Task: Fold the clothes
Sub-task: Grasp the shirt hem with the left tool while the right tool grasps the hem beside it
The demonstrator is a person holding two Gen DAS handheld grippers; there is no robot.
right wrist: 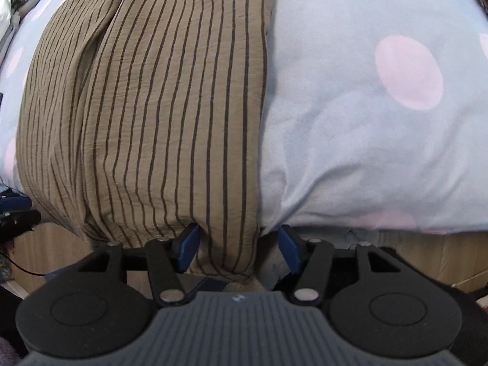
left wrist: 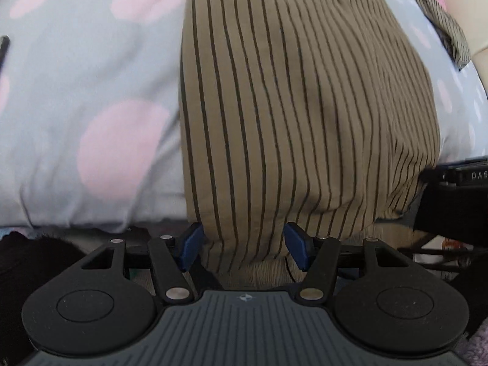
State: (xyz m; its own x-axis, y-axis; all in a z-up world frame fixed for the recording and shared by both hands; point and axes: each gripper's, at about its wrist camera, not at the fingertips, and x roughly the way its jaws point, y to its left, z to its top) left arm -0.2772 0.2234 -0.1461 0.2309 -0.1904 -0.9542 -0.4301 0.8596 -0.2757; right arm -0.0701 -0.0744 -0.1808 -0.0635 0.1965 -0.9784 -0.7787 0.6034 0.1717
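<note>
Striped brown garment [left wrist: 305, 106] spread on pale blue, pink-dotted bedding [left wrist: 91, 91], near hem drooping over the bedding's edge between spread fingers of left gripper [left wrist: 244, 245] and right gripper [right wrist: 236, 248], neither pinching. Wooden floor [right wrist: 411, 256] below the bedding.

- The striped garment [left wrist: 299, 97] runs off the top edge of the left wrist view, so its far end is cut off; its near hem hangs over the near edge of the bed and drops behind the left gripper [left wrist: 242, 248], hiding the hem's end.
- In the right wrist view the garment's [right wrist: 170, 97] far end also leaves the top edge, and its near corner hangs between the fingers of the right gripper [right wrist: 239, 248], its tip hidden behind the gripper body.
- The right gripper [left wrist: 457, 189] is cut off at the left wrist view's right edge.
- The bedsheet [left wrist: 91, 91] is blurred toward the left corner.
</note>
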